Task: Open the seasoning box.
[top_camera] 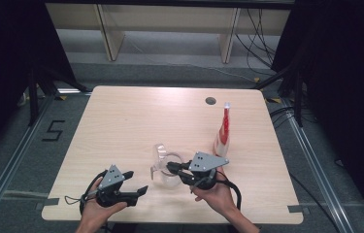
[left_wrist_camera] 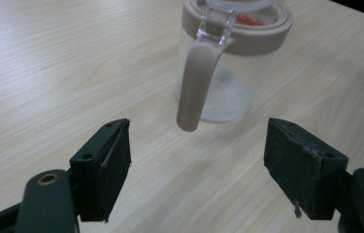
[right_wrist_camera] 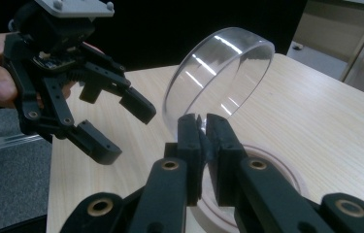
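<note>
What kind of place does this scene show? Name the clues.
Probably a lab or recording studio: a bare wooden table ringed by black curtains, floor rails with tape marks, and loose cables behind.

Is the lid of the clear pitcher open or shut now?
Open: the right gripper pinches the clear lid tilted up, above the pitcher rim.

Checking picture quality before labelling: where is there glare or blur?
Right gripper view: bright streaks glare on the clear lid, and the near jaws look soft. Left gripper view: the jug is slightly soft. High view: even light, dark surroundings.
</note>
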Tool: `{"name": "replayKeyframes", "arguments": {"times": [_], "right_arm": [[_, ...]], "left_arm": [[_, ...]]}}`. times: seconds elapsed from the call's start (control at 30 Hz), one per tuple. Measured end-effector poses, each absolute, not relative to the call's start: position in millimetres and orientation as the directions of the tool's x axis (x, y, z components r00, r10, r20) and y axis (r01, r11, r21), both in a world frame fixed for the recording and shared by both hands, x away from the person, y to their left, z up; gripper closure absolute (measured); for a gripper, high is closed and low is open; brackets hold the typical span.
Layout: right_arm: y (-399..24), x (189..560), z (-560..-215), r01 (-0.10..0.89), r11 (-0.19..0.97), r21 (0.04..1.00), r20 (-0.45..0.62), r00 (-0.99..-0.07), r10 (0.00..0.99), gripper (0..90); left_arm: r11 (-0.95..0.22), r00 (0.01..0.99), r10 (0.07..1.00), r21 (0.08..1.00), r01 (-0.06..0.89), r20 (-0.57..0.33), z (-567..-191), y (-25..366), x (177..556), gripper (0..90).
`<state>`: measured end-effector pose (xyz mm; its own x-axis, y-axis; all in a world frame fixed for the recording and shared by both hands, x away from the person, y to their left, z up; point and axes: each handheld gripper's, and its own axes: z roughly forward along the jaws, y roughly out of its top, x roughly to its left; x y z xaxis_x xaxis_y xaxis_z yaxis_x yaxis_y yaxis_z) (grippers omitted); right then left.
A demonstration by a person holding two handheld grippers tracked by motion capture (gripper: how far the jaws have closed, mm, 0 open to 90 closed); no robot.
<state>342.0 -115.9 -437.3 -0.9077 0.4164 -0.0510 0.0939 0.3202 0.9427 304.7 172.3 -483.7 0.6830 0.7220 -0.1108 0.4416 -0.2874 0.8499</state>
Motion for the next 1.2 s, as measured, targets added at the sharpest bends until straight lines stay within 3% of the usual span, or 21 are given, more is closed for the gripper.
{"name": "replayKeyframes", "arguments": {"times": [1.2], "right_arm": [[-102.2,334.1,-441.1,0.091,0.341,0.936,-0.042,-0.931,0.362,81.8]], "left_arm": [[-0.278,0.661,0.742,0.845,0.457,-0.114,-490.6,179.2,304.7,23.5]]}}
